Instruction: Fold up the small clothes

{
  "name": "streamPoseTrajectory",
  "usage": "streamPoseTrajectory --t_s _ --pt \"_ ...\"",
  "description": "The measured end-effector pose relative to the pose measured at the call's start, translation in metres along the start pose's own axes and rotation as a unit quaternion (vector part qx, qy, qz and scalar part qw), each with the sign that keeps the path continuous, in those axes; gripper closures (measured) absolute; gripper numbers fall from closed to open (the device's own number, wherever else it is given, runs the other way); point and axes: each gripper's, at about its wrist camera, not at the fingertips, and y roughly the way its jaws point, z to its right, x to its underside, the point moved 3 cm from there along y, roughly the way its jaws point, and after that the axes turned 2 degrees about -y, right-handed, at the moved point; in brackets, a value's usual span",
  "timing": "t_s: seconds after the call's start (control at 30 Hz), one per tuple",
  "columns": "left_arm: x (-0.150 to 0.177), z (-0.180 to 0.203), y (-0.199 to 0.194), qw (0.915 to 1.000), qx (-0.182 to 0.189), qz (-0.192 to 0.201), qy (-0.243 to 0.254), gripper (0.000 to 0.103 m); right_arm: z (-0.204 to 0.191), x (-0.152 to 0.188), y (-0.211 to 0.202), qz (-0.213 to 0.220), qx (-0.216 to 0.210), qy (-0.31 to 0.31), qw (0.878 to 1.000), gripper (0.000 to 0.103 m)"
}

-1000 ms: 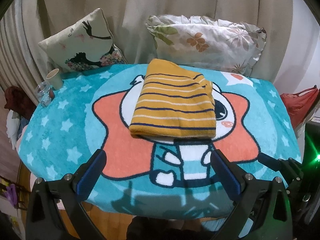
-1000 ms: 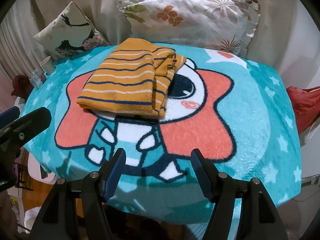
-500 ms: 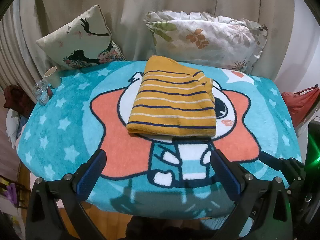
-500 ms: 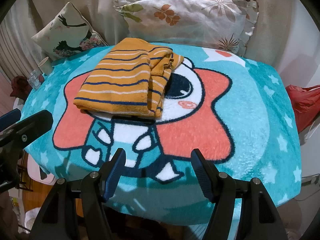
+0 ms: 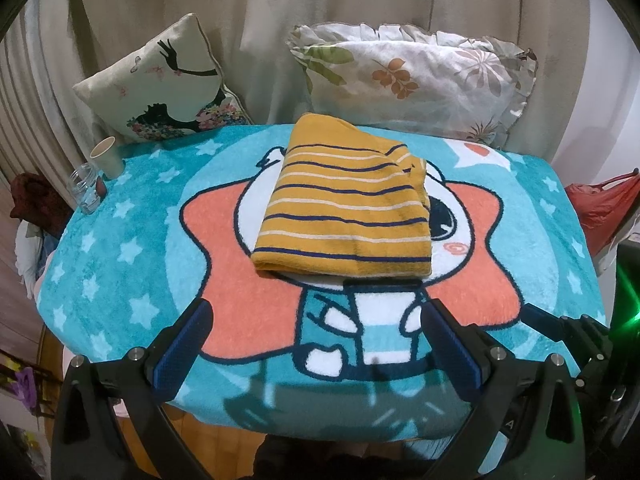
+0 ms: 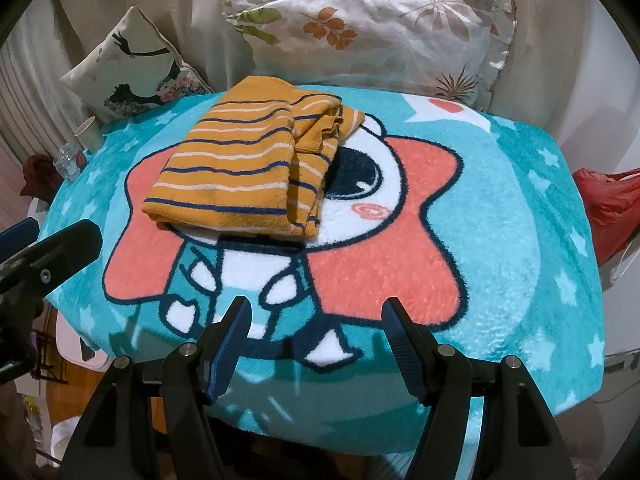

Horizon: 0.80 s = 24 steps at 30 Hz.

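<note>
Both claws — left (image 5: 316,340), right (image 6: 316,340) — gape empty over the cartoon blanket (image 5: 132,216), curtains (image 5: 248,12) behind.

**A:** How many items lie on the teal blanket (image 5: 120,248)?

**B:** One folded striped garment (image 5: 348,208) at its centre; one paper cup (image 5: 107,157) and one glass jar (image 5: 86,193) at its far left corner.

**A:** And behind the blanket?

**B:** Two pillows: one bird-print cushion (image 5: 160,84), one floral pillow (image 5: 416,80). Two grippers stand at its near edge: left gripper (image 5: 316,320), right gripper (image 6: 316,316).
</note>
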Motion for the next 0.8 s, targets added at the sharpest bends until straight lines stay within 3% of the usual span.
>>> streamPoseTrajectory --t_s 0.8 --pt "-0.008 0.023 0.0 0.9997 -0.005 0.009 0.02 0.0 0.02 -0.003 -0.005 0.022 -0.003 0.014 1.0 0.03"
